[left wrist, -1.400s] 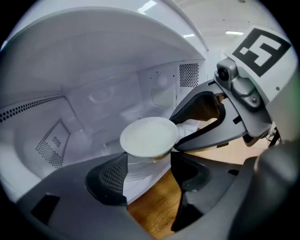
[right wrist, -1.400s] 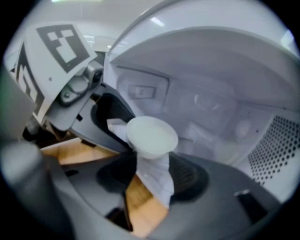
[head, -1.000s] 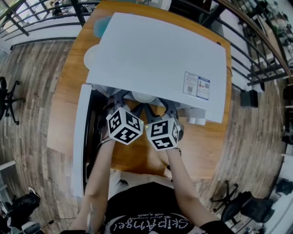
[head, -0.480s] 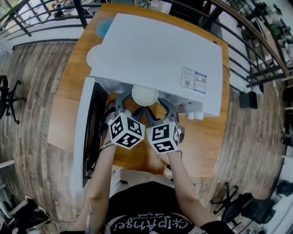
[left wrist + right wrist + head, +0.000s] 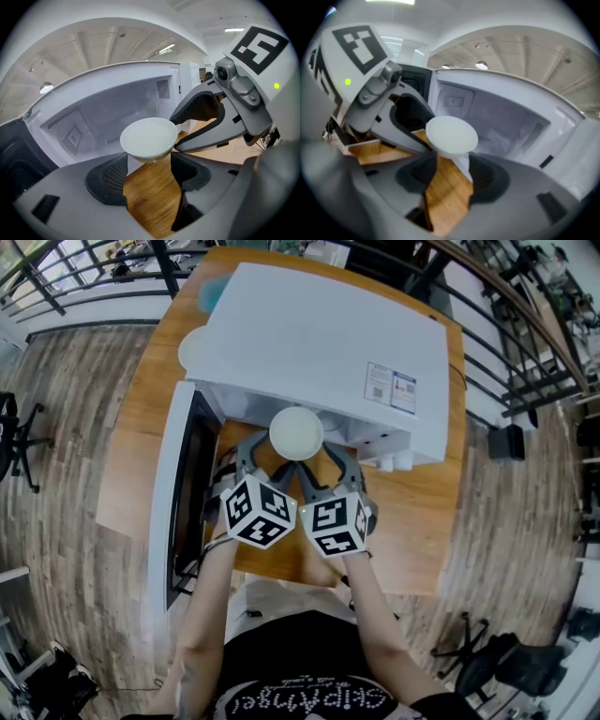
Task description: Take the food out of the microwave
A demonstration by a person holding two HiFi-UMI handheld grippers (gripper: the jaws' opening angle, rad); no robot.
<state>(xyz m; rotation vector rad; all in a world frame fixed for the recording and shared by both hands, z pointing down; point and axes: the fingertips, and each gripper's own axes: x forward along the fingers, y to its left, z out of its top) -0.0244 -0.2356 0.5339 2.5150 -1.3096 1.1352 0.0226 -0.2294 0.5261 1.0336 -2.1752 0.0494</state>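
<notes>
White bowl [image 5: 296, 433] at frame centre is outside the microwave [image 5: 319, 343] — my left gripper [image 5: 265, 458] and right gripper [image 5: 324, 462] both pinch it; set-down remains.

Setting: open-plan office or lab floor (no home kitchen, by the fittings). Evidence noted: wheeled office chairs [image 5: 11, 442] stood on plank flooring [image 5: 84, 596]; black metal railings [image 5: 525, 352] run beside a wooden table [image 5: 422, 531]; a white microwave [image 5: 309, 343] set on it; strip lights [image 5: 164, 48] fixed to a ribbed ceiling [image 5: 93, 51].
</notes>
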